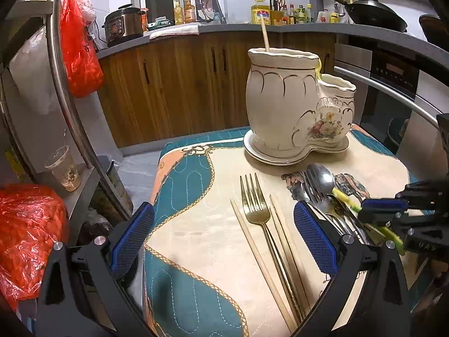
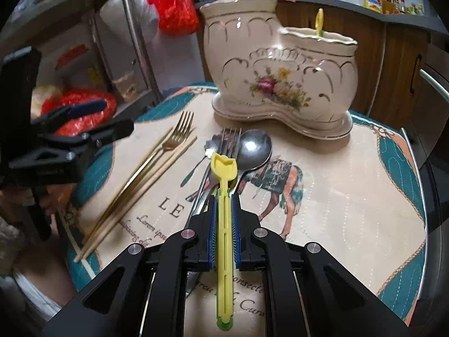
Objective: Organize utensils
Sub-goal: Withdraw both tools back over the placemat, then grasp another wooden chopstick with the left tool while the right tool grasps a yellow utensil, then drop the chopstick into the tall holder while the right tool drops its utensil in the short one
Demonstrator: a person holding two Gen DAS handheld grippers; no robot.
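My right hand-held gripper (image 2: pixel 224 213) clenched on yellow plastic utensil (image 2: pixel 224 168), over steel spoon (image 2: pixel 255 146) and forks on tabletop mat (image 2: pixel 350 182), my left hand-held gripper (image 1: pixel 224 224) released above gold fork (image 1: pixel 254 199), ceramic holder (image 2: pixel 280 70) behind.

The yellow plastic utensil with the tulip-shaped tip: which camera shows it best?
The right wrist view: the yellow plastic utensil runs lengthwise, clamped in the right hand-held gripper. The left wrist view catches only yellow stretches behind that gripper.
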